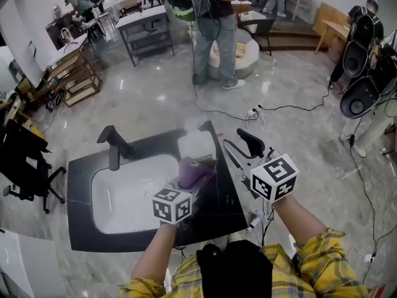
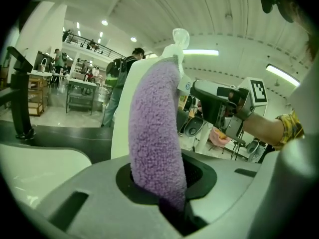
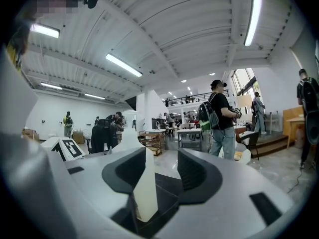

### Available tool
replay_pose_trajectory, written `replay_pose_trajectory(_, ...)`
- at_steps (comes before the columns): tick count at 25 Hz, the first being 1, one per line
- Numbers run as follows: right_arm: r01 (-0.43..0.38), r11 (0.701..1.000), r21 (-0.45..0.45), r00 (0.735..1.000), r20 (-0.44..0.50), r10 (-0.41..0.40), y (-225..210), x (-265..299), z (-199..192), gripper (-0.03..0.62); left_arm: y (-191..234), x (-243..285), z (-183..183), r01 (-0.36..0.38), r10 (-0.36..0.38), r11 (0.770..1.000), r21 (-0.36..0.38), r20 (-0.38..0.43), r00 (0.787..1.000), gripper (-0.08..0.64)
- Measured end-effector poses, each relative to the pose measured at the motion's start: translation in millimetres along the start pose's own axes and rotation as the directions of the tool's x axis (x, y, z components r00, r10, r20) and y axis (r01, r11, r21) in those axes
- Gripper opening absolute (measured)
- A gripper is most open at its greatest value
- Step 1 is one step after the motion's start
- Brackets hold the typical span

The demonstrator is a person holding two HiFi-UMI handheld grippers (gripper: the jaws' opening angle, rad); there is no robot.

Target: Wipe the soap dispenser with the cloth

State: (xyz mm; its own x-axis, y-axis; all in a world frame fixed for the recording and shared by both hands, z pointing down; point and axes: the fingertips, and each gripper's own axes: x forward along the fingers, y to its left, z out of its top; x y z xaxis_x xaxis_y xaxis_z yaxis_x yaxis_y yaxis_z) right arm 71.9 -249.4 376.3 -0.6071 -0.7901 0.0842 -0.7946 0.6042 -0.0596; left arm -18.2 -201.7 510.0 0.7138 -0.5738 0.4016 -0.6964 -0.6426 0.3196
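The white soap dispenser stands on the black counter at the far right of the basin. My left gripper is shut on a purple cloth, which lies against the dispenser's near side. In the left gripper view the cloth rises from the jaws in front of the bottle, with the pump head above it. My right gripper is at the dispenser's right. In the right gripper view the bottle stands between the open jaws, against the left one and clear of the right.
A black faucet stands at the white basin's far left. The counter's right edge lies under my right gripper. A person stands on the floor beyond; cables trail at the right, a black chair at the left.
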Motion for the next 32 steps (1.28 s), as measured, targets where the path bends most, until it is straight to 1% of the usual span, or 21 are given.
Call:
replay_pose_trajectory(3, -0.001, 1.000, 0.011, 1.000, -0.015, 0.002, -0.3, 1.8, -7.0, 0.189, 6.5, 6.3, -12.5, -0.024, 0.025, 0.999, 0.033, -0.041, 0.999, 0.057)
replay_pose_trajectory(8, -0.011, 1.000, 0.026, 0.999, -0.031, 0.011, 2.1, 2.0, -16.2, 0.189, 12.6, 14.9, -29.9, -0.031, 0.034, 0.999, 0.027, -0.087, 0.996, 0.057)
replay_pose_trajectory(13, -0.019, 0.999, 0.038, 0.998, -0.055, 0.021, 5.4, -1.0, -26.3, 0.189, 18.6, 20.7, -46.1, -0.045, 0.052, 0.997, 0.056, -0.140, 0.989, 0.057)
replay_pose_trajectory(20, -0.022, 0.999, 0.039, 0.998, -0.064, 0.025, 5.6, -9.1, -27.2, 0.189, 22.7, 22.8, -57.5, -0.066, 0.072, 0.997, 0.034, -0.194, 0.978, 0.057)
replay_pose_trajectory(23, -0.057, 0.997, 0.042, 0.997, -0.056, 0.060, 10.2, -10.3, -27.8, 0.189, 12.4, 20.3, -54.4, -0.023, 0.025, 1.000, 0.014, -0.172, 0.985, 0.057)
replay_pose_trajectory(25, -0.102, 0.994, 0.036, 0.994, -0.036, 0.103, 16.7, -8.6, -24.1, 0.189, 4.3, 13.9, -49.3, 0.009, -0.006, 1.000, 0.021, -0.144, 0.990, 0.057)
replay_pose_trajectory(27, -0.159, 0.987, 0.031, 0.987, -0.013, 0.159, 24.4, -6.0, -16.6, 0.189, -1.9, 4.4, -42.7, 0.024, -0.022, 0.999, 0.024, -0.111, 0.994, 0.057)
replay_pose_trajectory(30, -0.227, 0.974, 0.021, 0.974, 0.000, 0.227, 32.7, 0.5, -6.7, 0.193, -10.2, -12.1, -30.9, 0.055, -0.055, 0.998, -0.012, -0.041, 0.998, 0.057)
replay_pose_trajectory(32, -0.272, 0.962, 0.006, 0.962, -0.011, 0.272, 38.4, 9.4, -2.3, 0.212, -9.9, -25.0, -22.6, 0.050, -0.050, 0.998, -0.044, 0.004, 0.999, 0.057)
